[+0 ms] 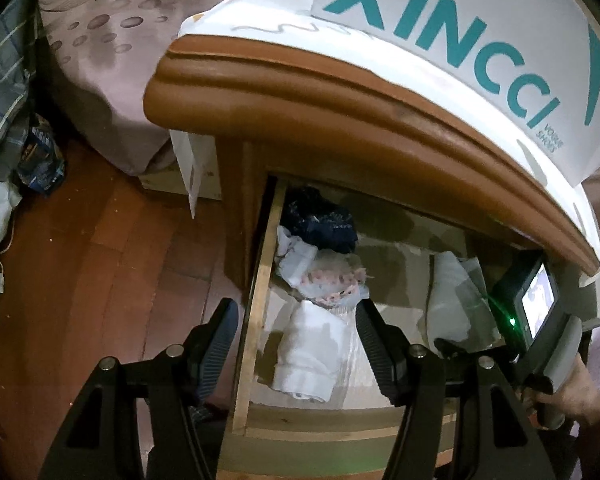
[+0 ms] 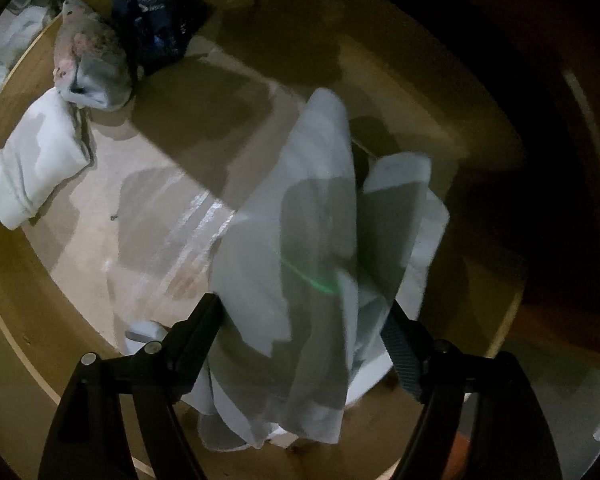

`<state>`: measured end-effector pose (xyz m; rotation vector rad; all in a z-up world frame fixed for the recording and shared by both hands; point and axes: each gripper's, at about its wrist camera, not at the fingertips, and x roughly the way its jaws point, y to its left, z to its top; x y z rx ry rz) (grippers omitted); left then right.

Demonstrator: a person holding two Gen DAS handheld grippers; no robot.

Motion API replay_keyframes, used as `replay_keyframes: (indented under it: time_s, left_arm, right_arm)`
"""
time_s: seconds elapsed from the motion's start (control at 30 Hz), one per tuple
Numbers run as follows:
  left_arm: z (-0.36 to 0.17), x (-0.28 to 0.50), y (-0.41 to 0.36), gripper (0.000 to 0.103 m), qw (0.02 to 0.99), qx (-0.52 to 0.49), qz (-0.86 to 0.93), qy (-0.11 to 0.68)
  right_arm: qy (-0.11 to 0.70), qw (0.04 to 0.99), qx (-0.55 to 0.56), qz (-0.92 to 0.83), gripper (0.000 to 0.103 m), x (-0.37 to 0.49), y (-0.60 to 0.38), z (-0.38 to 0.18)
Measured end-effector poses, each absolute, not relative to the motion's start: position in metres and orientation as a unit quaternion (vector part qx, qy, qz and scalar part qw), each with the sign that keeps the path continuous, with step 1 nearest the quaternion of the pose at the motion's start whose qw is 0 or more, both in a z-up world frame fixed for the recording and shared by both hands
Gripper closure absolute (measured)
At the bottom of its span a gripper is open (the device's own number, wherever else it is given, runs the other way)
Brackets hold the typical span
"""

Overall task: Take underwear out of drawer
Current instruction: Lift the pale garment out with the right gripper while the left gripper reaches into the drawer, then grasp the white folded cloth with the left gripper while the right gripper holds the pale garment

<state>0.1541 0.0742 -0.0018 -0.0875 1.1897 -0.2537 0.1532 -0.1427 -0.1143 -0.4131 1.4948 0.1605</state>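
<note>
The wooden drawer [image 1: 256, 312] stands pulled out under the nightstand top. In it lie a rolled white garment [image 1: 312, 352], a pink-patterned bundle [image 1: 328, 280] and a dark blue garment [image 1: 320, 220]. My left gripper [image 1: 296, 344] is open and empty, its fingers straddling the drawer's left wall above the white roll. My right gripper [image 2: 304, 344] is shut on pale white underwear [image 2: 312, 248], which hangs bunched between the fingers above the drawer floor [image 2: 168, 216]. The held underwear also shows in the left wrist view [image 1: 456, 296], at the drawer's right.
A white XINCCI shoe box [image 1: 460, 40] sits on the nightstand top [image 1: 340, 92]. A bed with a pinkish cover [image 1: 104, 60] stands to the left. Bags and clutter [image 1: 40, 160] lie on the wooden floor [image 1: 100, 280].
</note>
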Motion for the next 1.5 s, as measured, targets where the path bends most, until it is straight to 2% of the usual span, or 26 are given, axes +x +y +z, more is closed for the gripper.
replay_keyframes:
  time_s: [0.07,0.1,0.23,0.37,0.73,0.9,1.17,1.3,1.5]
  left_arm:
    - [-0.005,0.155,0.073,0.04,0.817,-0.044,-0.119,0.562]
    - [-0.008,0.156,0.073,0.04,0.815,-0.046,-0.119,0.565]
    - [-0.011,0.157,0.07,0.04,0.809,-0.044,-0.124,0.574]
    - [-0.015,0.155,0.063,0.04,0.802,-0.035,-0.133,0.581]
    - [-0.042,0.154,0.038,0.04,0.776,-0.001,-0.155,0.611]
    - [-0.053,0.156,0.031,0.04,0.766,0.003,-0.152,0.625]
    - [-0.073,0.158,0.023,0.04,0.742,0.006,-0.138,0.656]
    - [-0.082,0.156,0.018,0.04,0.737,0.028,-0.124,0.664]
    - [-0.095,0.154,0.001,0.04,0.72,0.034,-0.134,0.681]
  right_arm:
    - [0.683,0.702,-0.185,0.079,0.033,0.154,-0.146,-0.116]
    - [0.685,0.7,-0.18,0.09,0.039,0.154,-0.144,-0.116]
    - [0.689,0.693,-0.173,0.121,0.07,0.151,-0.139,-0.114]
    - [0.683,0.697,-0.176,0.128,0.08,0.147,-0.134,-0.104]
    - [0.64,0.752,-0.118,0.105,0.084,0.087,-0.149,-0.048]
    - [0.587,0.806,-0.02,0.076,0.085,0.067,-0.186,-0.012]
    - [0.481,0.865,0.139,0.028,0.085,0.041,-0.223,0.015]
    - [0.438,0.885,0.157,0.025,0.085,0.036,-0.232,0.031]
    - [0.424,0.888,0.176,0.035,0.085,0.039,-0.235,0.039]
